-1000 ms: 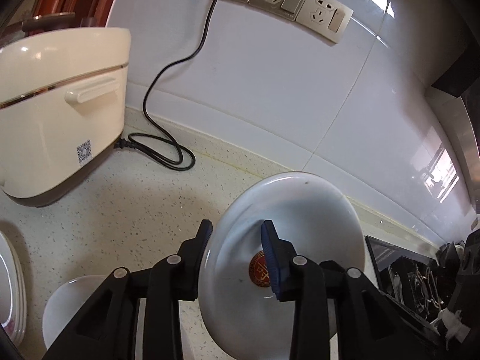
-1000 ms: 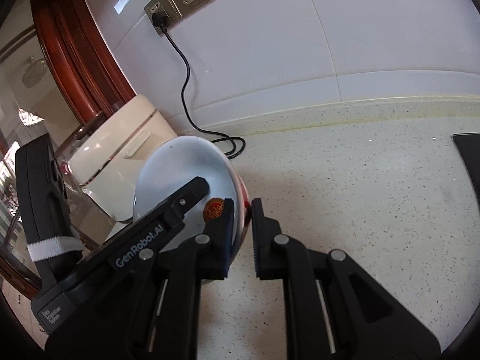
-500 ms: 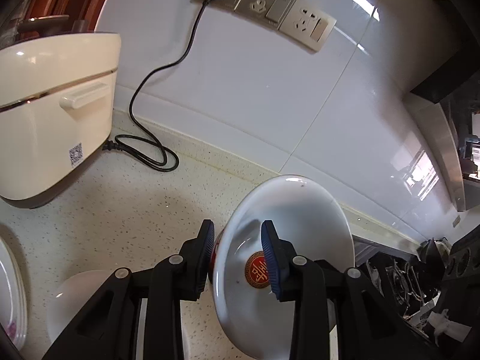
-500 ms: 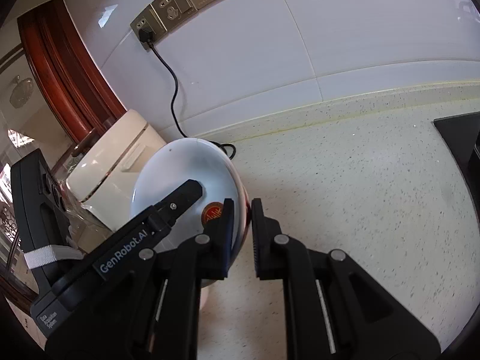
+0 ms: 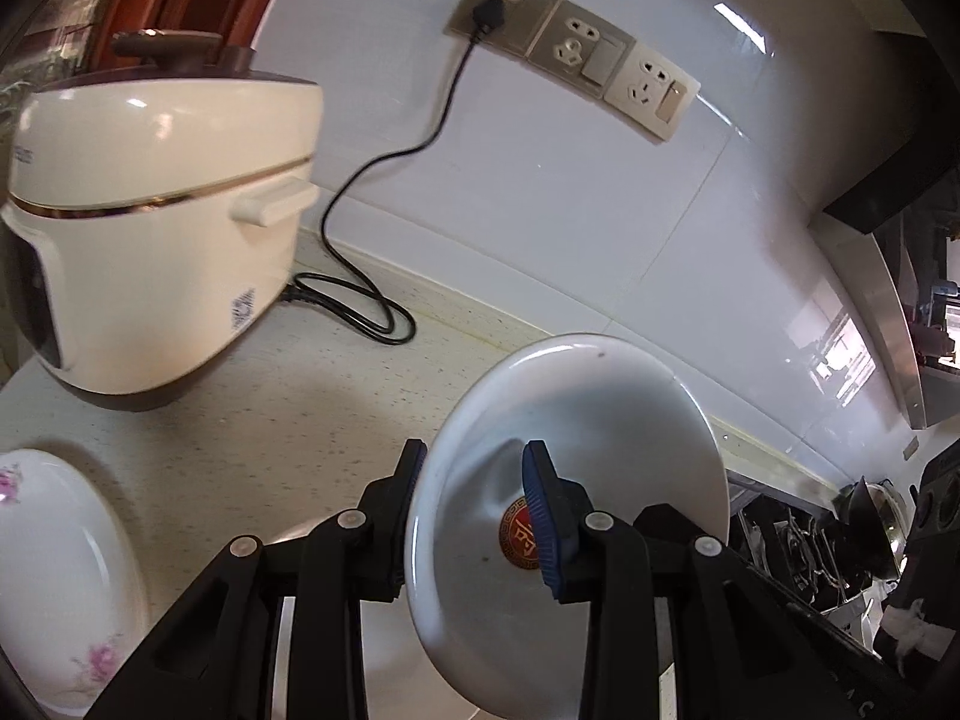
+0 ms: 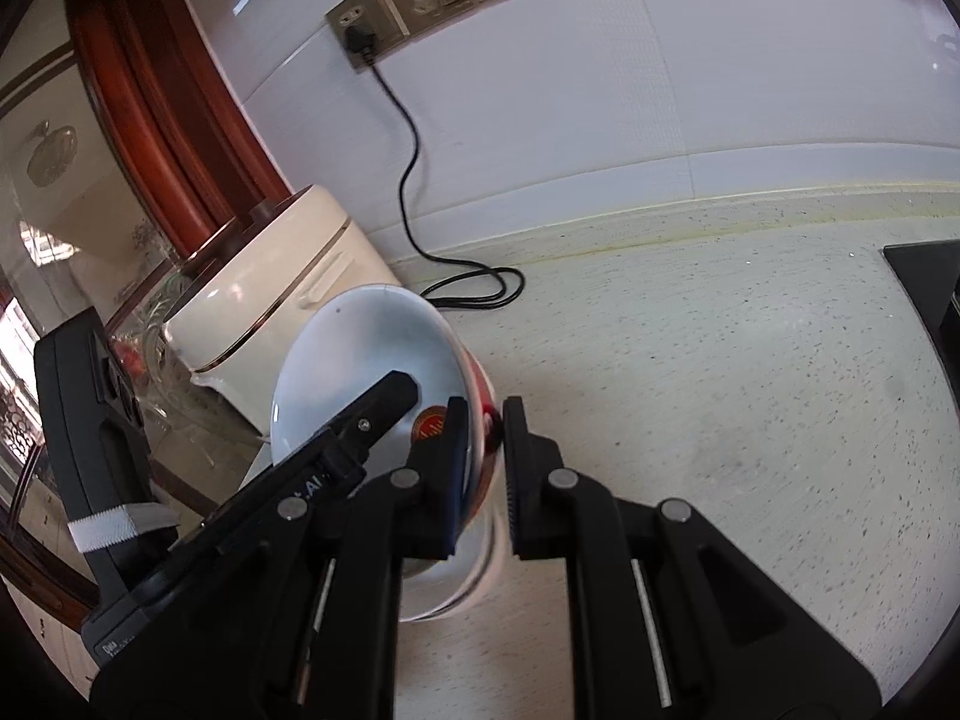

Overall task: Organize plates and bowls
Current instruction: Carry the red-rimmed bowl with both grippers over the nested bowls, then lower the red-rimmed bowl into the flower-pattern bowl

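Since the earlier frame, the rice cooker [image 5: 150,228] had swung nearer the left gripper [image 5: 474,510], exposing a floral plate [image 5: 54,576] lower left. Both the left and right gripper [image 6: 480,456] clamped one glossy white bowl [image 5: 576,480], tipped on edge above the speckled counter [image 6: 720,390], cavity facing left.

Rice cooker [image 5: 150,228] blocks left; counter [image 6: 720,390] right lies open
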